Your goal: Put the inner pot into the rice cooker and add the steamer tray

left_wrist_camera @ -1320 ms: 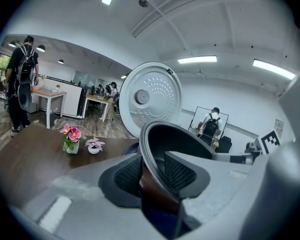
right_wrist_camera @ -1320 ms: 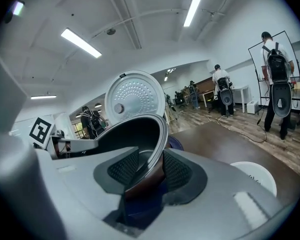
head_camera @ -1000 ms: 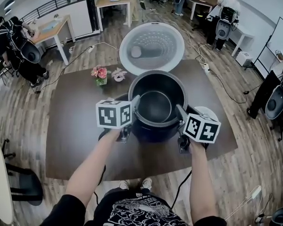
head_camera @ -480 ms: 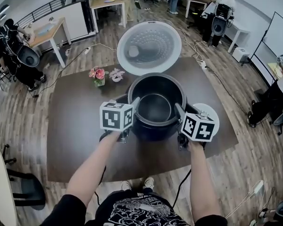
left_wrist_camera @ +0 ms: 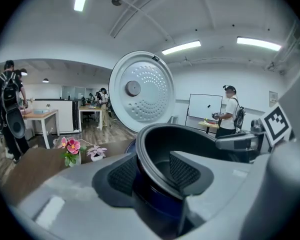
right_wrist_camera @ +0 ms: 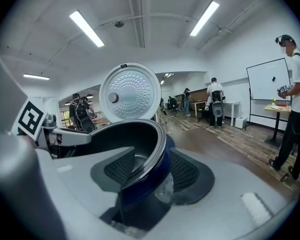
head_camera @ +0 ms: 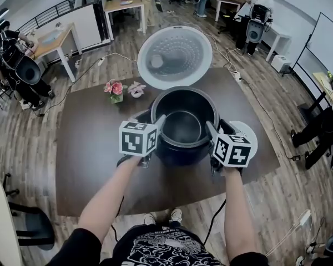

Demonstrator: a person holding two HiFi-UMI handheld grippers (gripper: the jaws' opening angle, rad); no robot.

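Head view: left gripper (head_camera: 160, 121) and right gripper (head_camera: 211, 129) straddled the pot (head_camera: 182, 127) rim, jaws just opening and unclamped; pot judged rigid, slick, weighty, best held at opposite rim sides.

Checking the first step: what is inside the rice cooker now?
The pot sits in the cooker. The pot is empty and its bottom is bare. It covers the cooker's cavity beneath it, so nothing down there can be seen.
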